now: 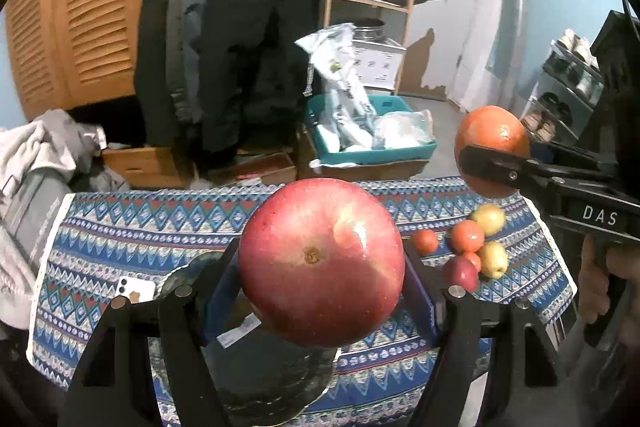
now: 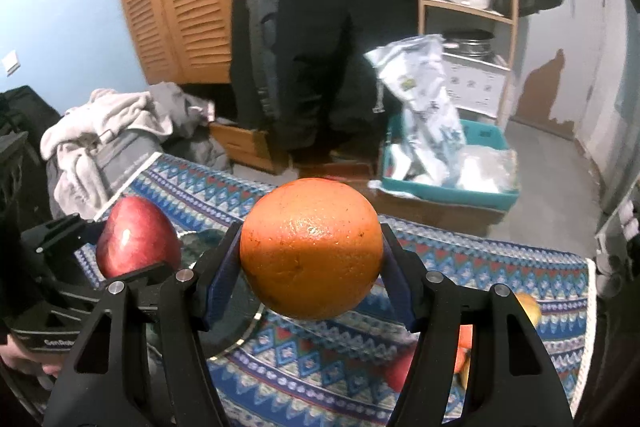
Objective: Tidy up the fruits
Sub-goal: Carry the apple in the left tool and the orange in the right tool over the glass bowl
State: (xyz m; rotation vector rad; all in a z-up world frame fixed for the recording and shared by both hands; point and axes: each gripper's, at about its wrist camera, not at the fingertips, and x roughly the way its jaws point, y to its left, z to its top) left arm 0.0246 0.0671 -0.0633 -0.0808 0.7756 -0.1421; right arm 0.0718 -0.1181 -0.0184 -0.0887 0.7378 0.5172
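The left gripper [image 1: 322, 263] is clamped on a large red apple [image 1: 320, 261], held in the air directly over a dark glass plate [image 1: 272, 379] on the patterned tablecloth [image 1: 132, 227]. The right gripper [image 2: 310, 251] is closed on an orange [image 2: 310, 247], carried higher and off to the right, past the plate's edge. The plate lies below and left of the orange, so the apple-bearing left hand is nearer. Several loose fruits [image 1: 476, 247] sit clustered on the cloth to the right.
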